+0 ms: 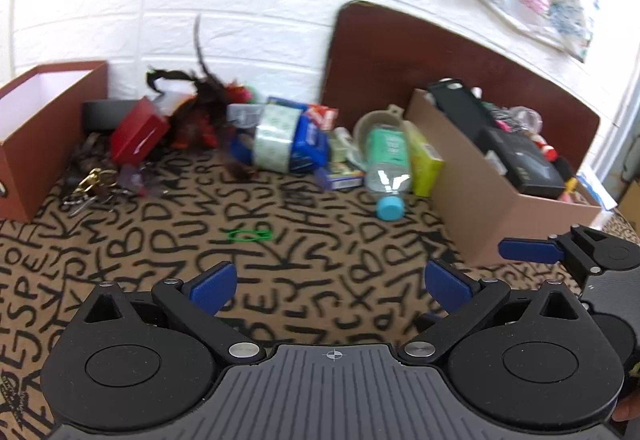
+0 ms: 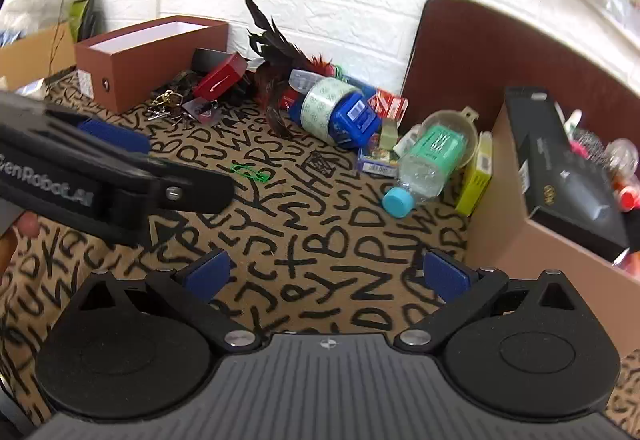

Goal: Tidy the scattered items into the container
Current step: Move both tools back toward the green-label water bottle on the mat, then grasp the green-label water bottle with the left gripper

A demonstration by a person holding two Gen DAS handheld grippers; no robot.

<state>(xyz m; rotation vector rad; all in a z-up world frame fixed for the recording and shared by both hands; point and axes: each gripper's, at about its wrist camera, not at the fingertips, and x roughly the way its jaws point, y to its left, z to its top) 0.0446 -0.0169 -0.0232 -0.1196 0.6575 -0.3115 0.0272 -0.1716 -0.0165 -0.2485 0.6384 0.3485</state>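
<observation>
Both jaws wide open, empty: left gripper (image 1: pixel 330 282), right gripper (image 2: pixel 325 272). Green clip (image 1: pixel 250 235) mid-frame, cardboard box (image 1: pixel 500 216) right.

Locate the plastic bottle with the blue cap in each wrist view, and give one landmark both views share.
Left wrist: plastic bottle lies right of centre, cap toward the camera, beside the cardboard box.
Right wrist: the bottle lies right of centre, left of the box.
Shared landmark: green rubber band on the lettered cloth.
</observation>
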